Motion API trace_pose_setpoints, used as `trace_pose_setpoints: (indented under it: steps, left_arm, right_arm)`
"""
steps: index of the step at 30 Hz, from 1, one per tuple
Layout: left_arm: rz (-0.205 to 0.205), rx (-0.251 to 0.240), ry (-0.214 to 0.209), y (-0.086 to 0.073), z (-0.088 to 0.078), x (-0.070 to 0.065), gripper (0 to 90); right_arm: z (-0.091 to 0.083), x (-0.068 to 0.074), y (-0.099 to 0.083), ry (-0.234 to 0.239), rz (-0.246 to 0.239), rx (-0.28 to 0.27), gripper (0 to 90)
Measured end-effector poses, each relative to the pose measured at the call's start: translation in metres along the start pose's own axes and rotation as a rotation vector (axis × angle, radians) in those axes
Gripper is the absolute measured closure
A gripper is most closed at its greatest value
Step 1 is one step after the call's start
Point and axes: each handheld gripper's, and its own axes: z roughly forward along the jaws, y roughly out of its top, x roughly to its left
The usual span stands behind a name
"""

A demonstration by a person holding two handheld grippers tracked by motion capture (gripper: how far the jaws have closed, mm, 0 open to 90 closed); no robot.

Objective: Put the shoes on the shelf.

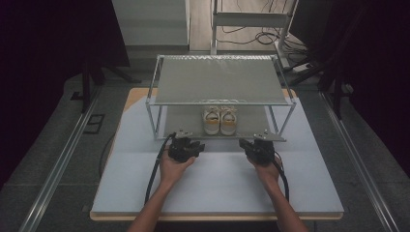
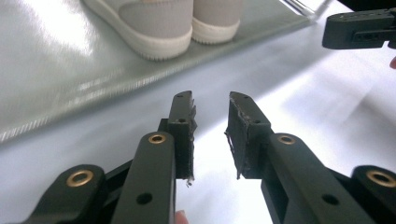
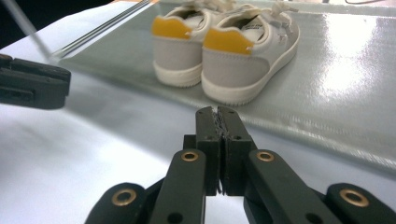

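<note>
The left gripper (image 2: 210, 109) has its jaws spread a little, with a clear gap between the pads and only bare table showing through it. The right gripper (image 3: 217, 116) has its jaws pressed together, pad against pad, with nothing pinched between them. In the high view the left gripper (image 1: 186, 147) and the right gripper (image 1: 258, 147) are each held in a hand above the white table (image 1: 217, 183), side by side and well apart, both just short of the front edge of the rack (image 1: 220, 79). The pair of shoes (image 1: 220, 121) stands on the rack's lower shelf (a silvery sheet close to the table surface), toes away from the person and heels toward the grippers, with the two shoes touching each other. From the left gripper, the shoes lie at about 1 o'clock; from the right gripper, at about 11 o'clock. In the right gripper view the shoes (image 3: 224, 46) sit at 12 o'clock beyond the closed jaws, showing pale uppers, white soles and yellow heel tabs. In the left gripper view the heels of the shoes (image 2: 173, 23) appear at about 11 o'clock, and the right gripper (image 2: 362, 28) shows at 2 o'clock.
</note>
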Motion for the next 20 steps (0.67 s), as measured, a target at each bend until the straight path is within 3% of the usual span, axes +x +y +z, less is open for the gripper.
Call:
trace_pose_setpoints:
  steps: [7,13,15,18,20]
  left_arm:
    - [-0.008,-0.003,0.001,-0.024,-0.03,0.006,66.6]
    - [-0.022,0.0,0.034,-0.034,-0.041,0.013,64.3]
    - [-0.023,-0.001,0.045,-0.034,-0.043,0.013,61.3]
    - [-0.011,-0.001,0.059,-0.037,-0.046,0.012,51.8]
    - [-0.004,0.004,0.073,-0.039,-0.048,0.012,46.9]
  right_arm:
    - [-0.03,-0.005,-0.02,0.028,-0.036,0.006,85.0]
    - [-0.044,-0.015,-0.035,0.031,-0.012,0.007,81.7]
    - [-0.045,-0.016,-0.036,0.037,-0.006,0.0,73.4]
    - [-0.045,-0.013,-0.038,0.02,-0.015,-0.013,53.2]
    - [-0.046,-0.011,-0.038,0.003,-0.038,-0.015,48.2]
